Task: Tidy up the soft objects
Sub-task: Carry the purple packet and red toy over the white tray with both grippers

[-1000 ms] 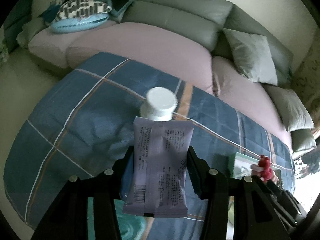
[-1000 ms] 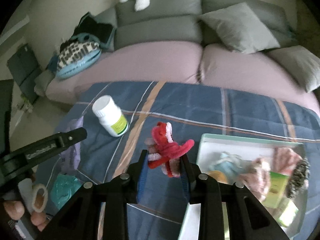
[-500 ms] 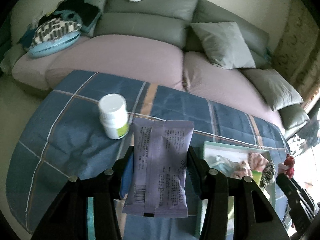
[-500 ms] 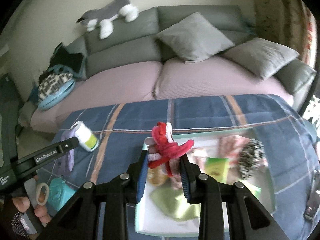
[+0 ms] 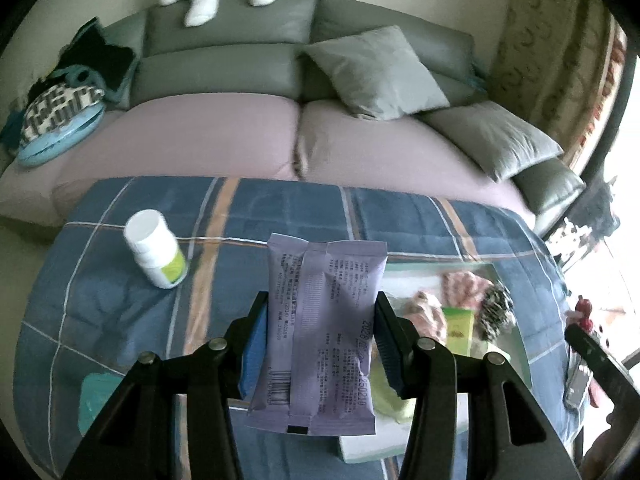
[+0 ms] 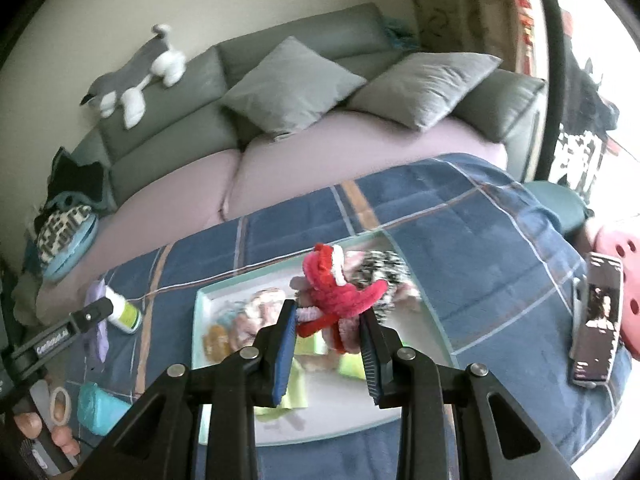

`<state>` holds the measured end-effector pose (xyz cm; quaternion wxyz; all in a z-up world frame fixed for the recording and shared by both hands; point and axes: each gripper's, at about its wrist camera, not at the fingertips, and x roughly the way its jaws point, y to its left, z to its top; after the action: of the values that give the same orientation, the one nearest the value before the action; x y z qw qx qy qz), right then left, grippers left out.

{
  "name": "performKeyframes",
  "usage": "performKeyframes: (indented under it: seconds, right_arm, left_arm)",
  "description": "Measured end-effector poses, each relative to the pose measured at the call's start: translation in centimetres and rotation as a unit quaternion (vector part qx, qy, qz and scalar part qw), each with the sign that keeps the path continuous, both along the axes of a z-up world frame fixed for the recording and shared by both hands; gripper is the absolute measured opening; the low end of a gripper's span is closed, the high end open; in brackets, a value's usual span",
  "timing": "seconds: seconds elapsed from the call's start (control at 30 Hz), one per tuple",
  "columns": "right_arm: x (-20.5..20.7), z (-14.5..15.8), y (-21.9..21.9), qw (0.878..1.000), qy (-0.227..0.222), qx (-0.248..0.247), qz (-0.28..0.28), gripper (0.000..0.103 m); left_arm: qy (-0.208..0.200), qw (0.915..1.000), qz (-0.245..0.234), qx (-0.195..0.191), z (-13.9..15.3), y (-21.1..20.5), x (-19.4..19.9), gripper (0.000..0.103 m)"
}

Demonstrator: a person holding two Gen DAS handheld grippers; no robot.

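Left gripper (image 5: 320, 340): my jaws are clamped on a purple packet (image 5: 320, 332), held above the blue plaid blanket (image 5: 280, 208).
Right gripper (image 6: 328, 332): my jaws grip a red plush toy (image 6: 334, 294) over the tray (image 6: 200, 304).
Tray: holds soft things, blurred, perhaps more small toys.
Blanket: white bottle (image 5: 156, 248) stands left of the packet; phone (image 6: 598, 320) lies right of the tray.

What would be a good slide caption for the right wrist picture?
Right tool grips a red plush toy above a pale tray of soft items on a plaid blanket.
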<state>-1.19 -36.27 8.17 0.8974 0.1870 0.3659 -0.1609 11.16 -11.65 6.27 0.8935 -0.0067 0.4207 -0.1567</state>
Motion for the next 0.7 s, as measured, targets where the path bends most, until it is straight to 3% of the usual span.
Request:
performKeyframes:
  seconds: [0.27, 0.7]
  right_arm:
    - [-0.6, -1.4, -1.8, 1.0, 0.026, 0.011, -0.011, 0.032]
    - [3.4, -6.8, 2.7, 0.989, 0.111, 0.043, 0.086, 0.032]
  left_arm:
    - [0.027, 0.9985, -0.045, 0.015, -2.0, -3.7, -1.1, 0.051]
    - [0.098, 0.9927, -0.062, 0.034, -7.0, -6.1, -0.8, 0.051]
